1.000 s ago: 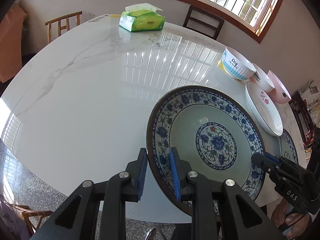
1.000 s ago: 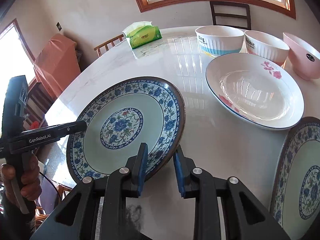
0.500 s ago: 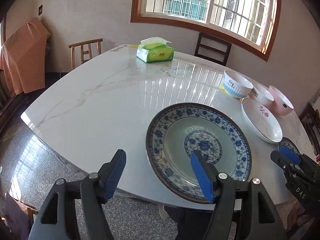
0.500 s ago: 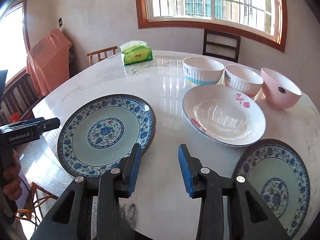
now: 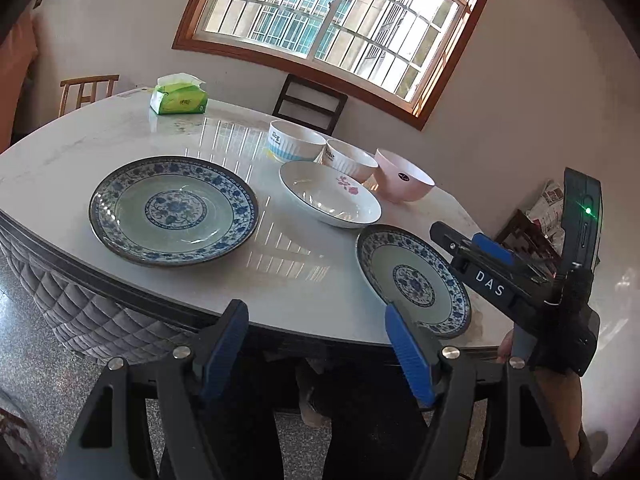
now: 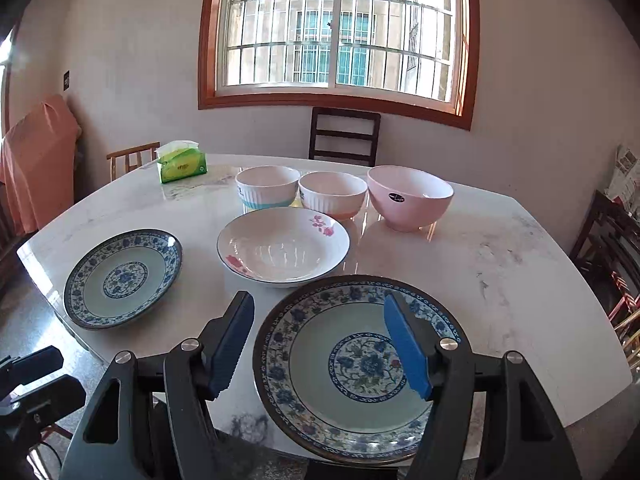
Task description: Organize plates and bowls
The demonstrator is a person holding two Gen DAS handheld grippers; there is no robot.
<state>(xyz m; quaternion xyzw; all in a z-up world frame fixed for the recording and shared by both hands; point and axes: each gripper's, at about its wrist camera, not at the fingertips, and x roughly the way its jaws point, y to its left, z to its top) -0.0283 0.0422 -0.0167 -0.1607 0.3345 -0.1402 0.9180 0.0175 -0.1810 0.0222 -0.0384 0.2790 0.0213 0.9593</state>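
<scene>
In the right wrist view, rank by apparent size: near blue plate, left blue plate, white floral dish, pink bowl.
1. Near blue plate, though closeness inflates it.
2. White floral dish and left blue plate: too alike to rank.
3. Pink bowl.

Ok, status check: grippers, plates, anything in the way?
Left gripper open, empty; right gripper open, empty, both just opened. Two blue-patterned plates flat on table, apart. White flowered dish between them; nothing blocking.

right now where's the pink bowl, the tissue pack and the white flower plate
pink bowl (image 6: 410, 204), right wrist view, outer wall
tissue pack (image 6: 183, 167), right wrist view, green front
white flower plate (image 6: 280, 248), right wrist view, inner base
</scene>
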